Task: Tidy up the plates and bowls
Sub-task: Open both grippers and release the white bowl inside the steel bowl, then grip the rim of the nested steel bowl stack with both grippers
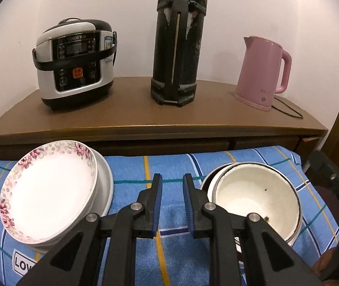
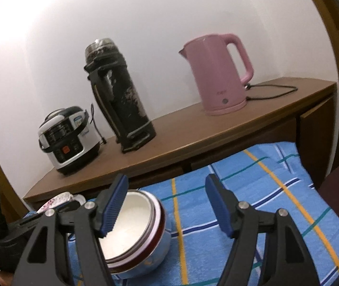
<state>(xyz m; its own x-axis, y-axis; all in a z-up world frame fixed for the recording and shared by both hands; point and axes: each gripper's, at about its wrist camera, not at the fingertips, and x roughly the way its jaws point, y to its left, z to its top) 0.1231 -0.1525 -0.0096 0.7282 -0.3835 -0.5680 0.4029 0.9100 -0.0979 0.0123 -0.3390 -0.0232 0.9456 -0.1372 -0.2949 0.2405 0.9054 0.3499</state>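
- Task progress: sorting looks nearly done, as a judgement from the layout. The plates [image 1: 50, 190] sit in one stack and the bowls [image 1: 257, 200] in another, well apart on the blue checked cloth [image 1: 169, 166].
- Remaining work: no loose dish shows in either view. The bowls sit tilted in each other and not level, so squaring that stack may be the only step left.
- Left gripper [image 1: 172, 202]: fingers drawn in to a narrow gap, with nothing between them. The plates lie to its left and the bowls to its right, both close beside the finger linkages.
- Right gripper [image 2: 163, 205]: jaws stand wide and hold nothing. The bowl stack lies low to its left, partly behind the left finger; bare cloth lies between and ahead of the fingers.
- Plates: round, shallow, glossy white ceramic. The top plate has a pink floral rim band; a plain white plate shows under it.
- Bowls: deep and round, cream inside with a dark rim line and small dark specks. From the right wrist view the outer bowl shows a dark red rim band and a pale, shiny outer wall.
- Cloth: soft, terry-like weave with yellow, teal and navy lines.
- Beyond both grippers: a smooth brown wooden counter [image 1: 145, 109] carries a rice cooker [image 1: 74, 62], a worn black thermos [image 1: 179, 40] and a pink kettle [image 1: 262, 71].
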